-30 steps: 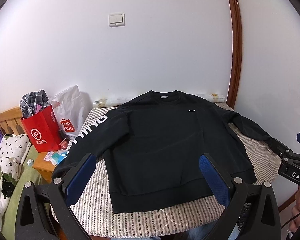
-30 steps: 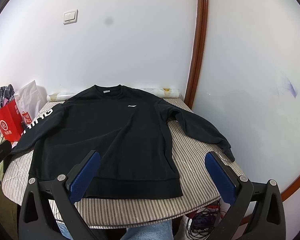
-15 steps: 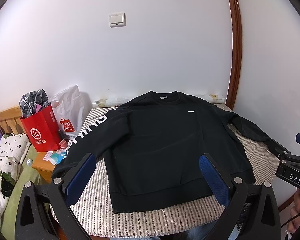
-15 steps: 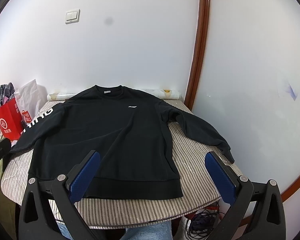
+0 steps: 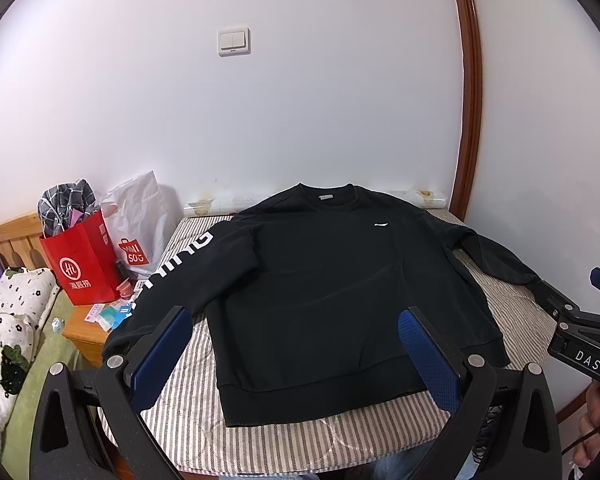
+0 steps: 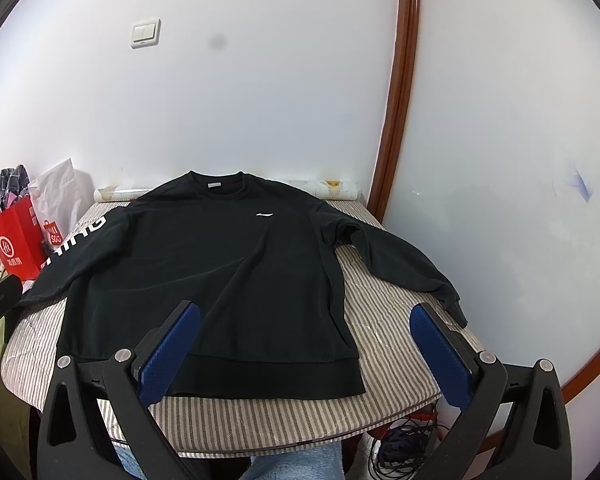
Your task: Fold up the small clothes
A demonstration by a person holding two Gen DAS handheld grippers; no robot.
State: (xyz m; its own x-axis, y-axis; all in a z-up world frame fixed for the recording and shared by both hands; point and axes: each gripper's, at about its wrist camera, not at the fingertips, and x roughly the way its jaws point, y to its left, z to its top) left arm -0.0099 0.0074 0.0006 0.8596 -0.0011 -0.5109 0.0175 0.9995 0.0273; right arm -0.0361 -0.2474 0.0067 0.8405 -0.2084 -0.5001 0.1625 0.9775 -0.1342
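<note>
Black sweatshirt (image 5: 320, 280) flat, front up, on striped table cover (image 6: 388, 340); sleeves spread; left gripper (image 5: 296, 356) wide, empty, near hem; right gripper (image 6: 306, 352) likewise.

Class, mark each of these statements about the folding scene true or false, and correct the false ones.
1. The black sweatshirt lies spread flat, front up, on the striped table cover. True.
2. The right gripper is clamped on the hem. False: it is open and holds nothing.
3. The sleeve with white lettering is on the side nearer the red paper bag. True.
4. Both sleeves are already folded across the chest. False: each sleeve stretches outward, unfolded.
5. The left gripper is open and empty. True.
</note>
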